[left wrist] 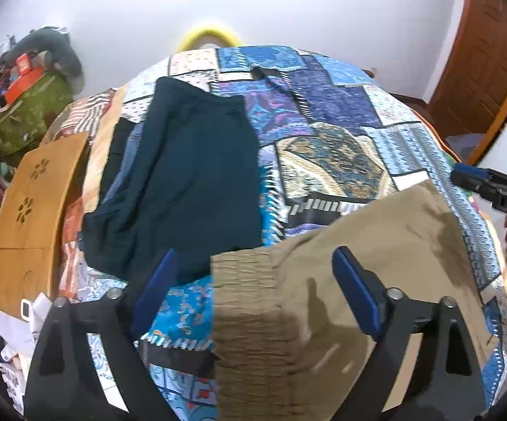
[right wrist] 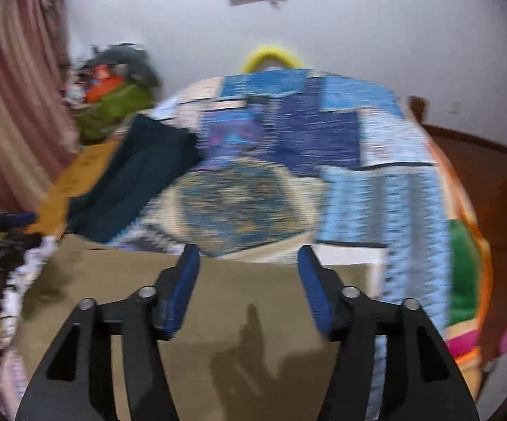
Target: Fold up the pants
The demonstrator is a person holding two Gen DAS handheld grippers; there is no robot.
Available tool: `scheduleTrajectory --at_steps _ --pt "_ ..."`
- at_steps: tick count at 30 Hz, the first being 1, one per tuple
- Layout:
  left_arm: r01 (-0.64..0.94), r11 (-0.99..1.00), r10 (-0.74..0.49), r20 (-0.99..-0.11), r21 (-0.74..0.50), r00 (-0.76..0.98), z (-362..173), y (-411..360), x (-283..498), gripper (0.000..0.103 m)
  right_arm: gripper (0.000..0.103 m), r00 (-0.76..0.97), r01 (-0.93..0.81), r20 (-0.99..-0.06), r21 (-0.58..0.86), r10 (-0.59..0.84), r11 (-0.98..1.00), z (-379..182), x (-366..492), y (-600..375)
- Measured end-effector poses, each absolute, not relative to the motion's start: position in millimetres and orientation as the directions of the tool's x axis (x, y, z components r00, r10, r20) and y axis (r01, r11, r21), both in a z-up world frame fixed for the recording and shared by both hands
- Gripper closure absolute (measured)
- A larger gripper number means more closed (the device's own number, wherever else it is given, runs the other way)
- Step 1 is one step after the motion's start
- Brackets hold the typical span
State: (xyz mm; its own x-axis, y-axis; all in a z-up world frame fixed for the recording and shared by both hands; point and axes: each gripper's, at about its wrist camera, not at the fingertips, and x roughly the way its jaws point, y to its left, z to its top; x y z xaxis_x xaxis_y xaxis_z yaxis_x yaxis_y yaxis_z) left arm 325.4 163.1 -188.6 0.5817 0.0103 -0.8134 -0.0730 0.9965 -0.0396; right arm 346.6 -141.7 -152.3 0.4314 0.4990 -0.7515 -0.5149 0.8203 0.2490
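Patchwork quilt (left wrist: 323,112) covers the bed. Left wrist view: left hand-held gripper (left wrist: 253,280) gapes wide and empty over the khaki pants (left wrist: 376,245) at lower right, probably lining up on the waistband. Right wrist view, blurred: right hand-held gripper (right wrist: 248,280) also spread, empty, above the same cloth.

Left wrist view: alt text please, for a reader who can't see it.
The open left claw hovers over the gathered waistband of tan pants spread on a patchwork quilt. A dark folded garment lies further back on the left, and the right claw enters at the right edge.
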Motion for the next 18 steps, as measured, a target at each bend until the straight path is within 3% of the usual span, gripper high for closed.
scheduleTrajectory --at_steps 4,14,18 --pt "-0.043 0.998 -0.020 -0.838 -0.051 0.546 -196.7 149.8 330.8 0.007 0.035 0.338 -0.550 -0.750 0.333 0.569 0.766 -162.5 333.8 -111.2" --pt "0.014 1.000 -0.017 -0.922 -0.012 0.388 -255.0 130.4 333.1 0.006 0.034 0.057 -0.558 -0.880 0.364 0.472 0.746 -238.9 317.0 -67.6" --pt "0.050 0.998 0.012 -0.909 0.036 0.418 -252.3 125.0 318.7 0.006 0.034 0.073 -0.609 -0.889 0.319 0.452 0.727 -238.9 295.5 -72.5"
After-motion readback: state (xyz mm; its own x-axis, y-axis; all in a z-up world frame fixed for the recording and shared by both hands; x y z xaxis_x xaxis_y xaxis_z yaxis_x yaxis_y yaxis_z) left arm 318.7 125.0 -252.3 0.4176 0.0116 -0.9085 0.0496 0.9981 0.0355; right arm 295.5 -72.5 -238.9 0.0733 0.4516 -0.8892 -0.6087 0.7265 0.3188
